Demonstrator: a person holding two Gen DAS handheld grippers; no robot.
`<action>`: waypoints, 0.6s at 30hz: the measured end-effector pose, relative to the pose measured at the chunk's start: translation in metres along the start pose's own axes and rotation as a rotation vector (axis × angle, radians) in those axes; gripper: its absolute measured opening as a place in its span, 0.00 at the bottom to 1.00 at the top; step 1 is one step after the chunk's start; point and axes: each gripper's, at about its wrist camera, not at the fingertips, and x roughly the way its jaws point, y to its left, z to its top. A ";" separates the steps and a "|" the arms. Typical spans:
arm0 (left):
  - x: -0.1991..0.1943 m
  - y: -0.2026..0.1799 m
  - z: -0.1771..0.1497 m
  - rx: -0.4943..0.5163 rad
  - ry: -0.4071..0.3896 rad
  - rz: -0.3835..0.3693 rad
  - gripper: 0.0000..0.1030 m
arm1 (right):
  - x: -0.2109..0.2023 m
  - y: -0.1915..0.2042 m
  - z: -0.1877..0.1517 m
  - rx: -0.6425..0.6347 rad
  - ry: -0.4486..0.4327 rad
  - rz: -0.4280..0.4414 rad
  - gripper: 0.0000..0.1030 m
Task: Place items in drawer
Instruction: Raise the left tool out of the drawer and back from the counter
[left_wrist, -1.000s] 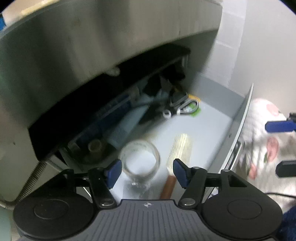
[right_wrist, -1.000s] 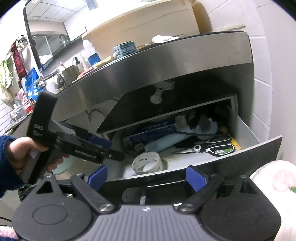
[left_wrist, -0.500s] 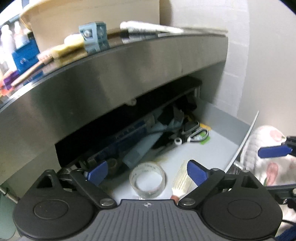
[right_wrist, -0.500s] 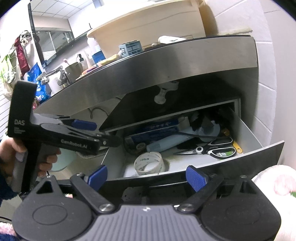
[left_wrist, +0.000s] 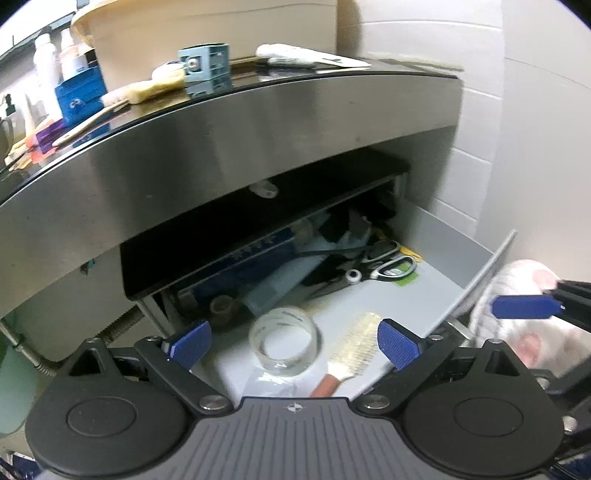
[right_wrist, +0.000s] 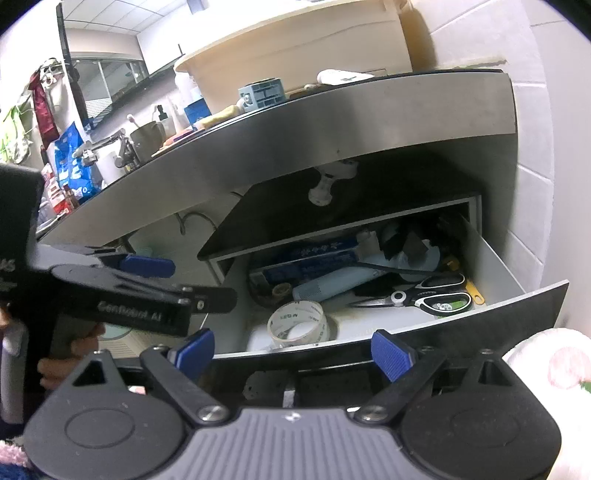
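Observation:
The grey drawer stands pulled out under the steel counter edge. A clear tape roll lies flat on its floor beside a pale brush with a wooden handle. Black-handled scissors lie further back. My left gripper hovers above the drawer's near left corner. Its jaws are opening; the roll shows between them but lies well below, untouched. My right gripper hangs open just in front of the drawer front, with nothing pressed between its pads. The tape roll and scissors show there too.
The drawer's back holds a blue box, a pale blue tube and dark clutter. The counter above carries a blue-grey block, a beige basin and bottles. A pink-and-white fluffy fabric lies right of the drawer. A hand holds the left gripper.
The left gripper's jaws widened around the tape roll, then the gripper lifted and drew back from the drawer, leaving the roll on the drawer floor. The right gripper stayed put.

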 end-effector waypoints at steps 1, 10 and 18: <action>-0.002 -0.002 0.000 0.002 -0.007 0.006 0.95 | 0.000 0.000 0.000 0.000 0.000 0.000 0.89; -0.026 -0.006 -0.006 -0.034 -0.082 0.019 0.95 | 0.000 0.002 -0.001 -0.004 0.003 -0.005 0.89; -0.044 -0.006 -0.016 -0.122 -0.128 0.083 0.95 | -0.001 0.004 -0.002 -0.007 0.005 -0.008 0.89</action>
